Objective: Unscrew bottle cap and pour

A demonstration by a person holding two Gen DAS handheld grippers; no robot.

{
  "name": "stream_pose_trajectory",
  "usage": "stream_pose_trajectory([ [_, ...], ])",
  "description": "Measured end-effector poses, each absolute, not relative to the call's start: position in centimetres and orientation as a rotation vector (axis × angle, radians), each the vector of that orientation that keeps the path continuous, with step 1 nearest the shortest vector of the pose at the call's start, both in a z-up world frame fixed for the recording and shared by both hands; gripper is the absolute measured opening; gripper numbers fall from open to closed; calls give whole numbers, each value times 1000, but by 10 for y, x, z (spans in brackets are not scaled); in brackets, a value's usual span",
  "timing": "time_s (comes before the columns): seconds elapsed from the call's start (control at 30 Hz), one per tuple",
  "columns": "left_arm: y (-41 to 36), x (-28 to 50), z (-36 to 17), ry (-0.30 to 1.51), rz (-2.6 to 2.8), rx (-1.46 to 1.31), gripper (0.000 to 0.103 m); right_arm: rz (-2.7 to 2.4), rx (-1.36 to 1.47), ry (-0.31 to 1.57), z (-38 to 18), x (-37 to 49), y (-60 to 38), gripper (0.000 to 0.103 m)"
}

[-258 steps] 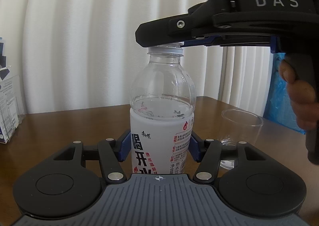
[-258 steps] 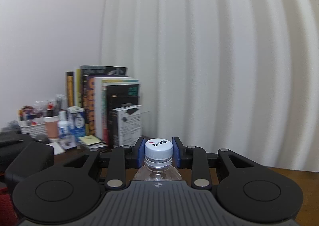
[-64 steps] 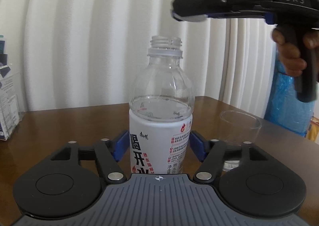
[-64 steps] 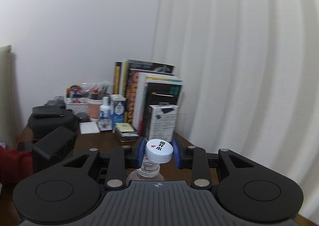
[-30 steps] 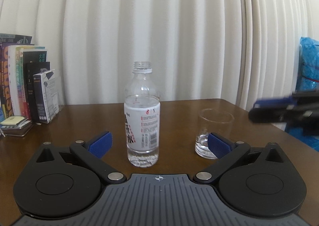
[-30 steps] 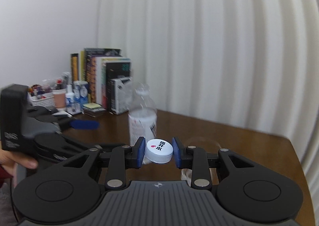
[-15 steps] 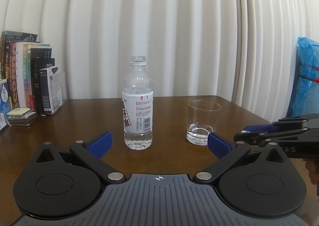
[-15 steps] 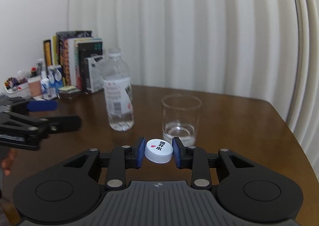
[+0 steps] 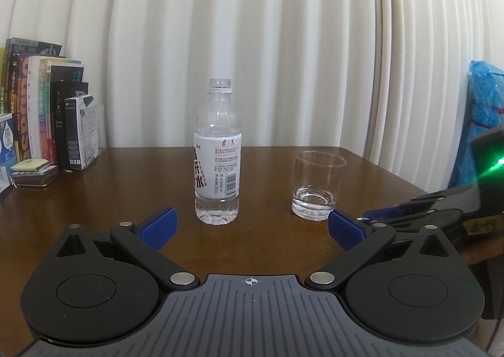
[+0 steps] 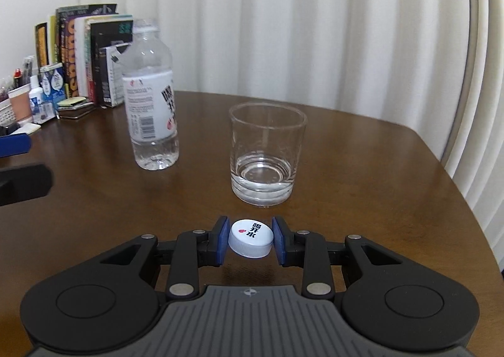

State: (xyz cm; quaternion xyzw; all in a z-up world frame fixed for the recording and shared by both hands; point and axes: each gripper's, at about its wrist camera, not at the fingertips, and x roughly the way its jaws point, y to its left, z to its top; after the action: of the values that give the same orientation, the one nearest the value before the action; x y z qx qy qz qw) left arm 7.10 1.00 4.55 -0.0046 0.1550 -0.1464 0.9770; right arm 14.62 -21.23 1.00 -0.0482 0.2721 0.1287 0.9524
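An uncapped clear water bottle (image 9: 217,155) with a white label stands upright on the brown table; it also shows in the right wrist view (image 10: 151,99). A clear glass (image 9: 318,187) with a little water stands to its right, and shows in the right wrist view (image 10: 266,155). My left gripper (image 9: 250,228) is open and empty, well short of the bottle. My right gripper (image 10: 250,242) holds the white bottle cap (image 10: 250,242) between its blue pads, low over the table just in front of the glass.
A row of books (image 9: 47,114) and small boxes stands at the table's back left. A basket of pens and small bottles (image 10: 22,99) sits further left. White curtains hang behind. The table's right edge (image 10: 472,199) is near the glass. A blue bag (image 9: 485,117) is off to the right.
Both grippers have drawn back and lowered. The right gripper has brought the cap down close to the table in front of the glass. The left gripper stays open, away from the bottle.
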Motion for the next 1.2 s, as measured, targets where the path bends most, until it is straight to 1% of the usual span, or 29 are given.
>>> stream_pose_trajectory([
  [0.3,13,73,45,316,-292,-15,103,252,-92,596,2,155,-212,32],
  [0.67,12,74,46,319,-292,-16,103,247,-89,604,1,158,-212,33],
  [0.8,11,74,46,322,-291,-14,103,239,-90,604,1,159,-211,39],
  [0.9,11,74,45,323,-290,-16,103,239,-93,604,1,159,-211,41],
  [0.97,10,73,45,324,-289,-15,103,238,-97,603,2,158,-210,45],
  [1.03,10,72,44,325,-290,-11,103,234,-110,597,2,156,-210,51],
  [1.13,9,70,44,324,-288,-3,103,222,-119,566,7,148,-209,52],
  [1.17,9,69,44,325,-285,-2,103,216,-118,555,9,145,-209,54],
  [1.2,9,69,44,325,-283,-3,103,208,-115,544,11,142,-209,58],
])
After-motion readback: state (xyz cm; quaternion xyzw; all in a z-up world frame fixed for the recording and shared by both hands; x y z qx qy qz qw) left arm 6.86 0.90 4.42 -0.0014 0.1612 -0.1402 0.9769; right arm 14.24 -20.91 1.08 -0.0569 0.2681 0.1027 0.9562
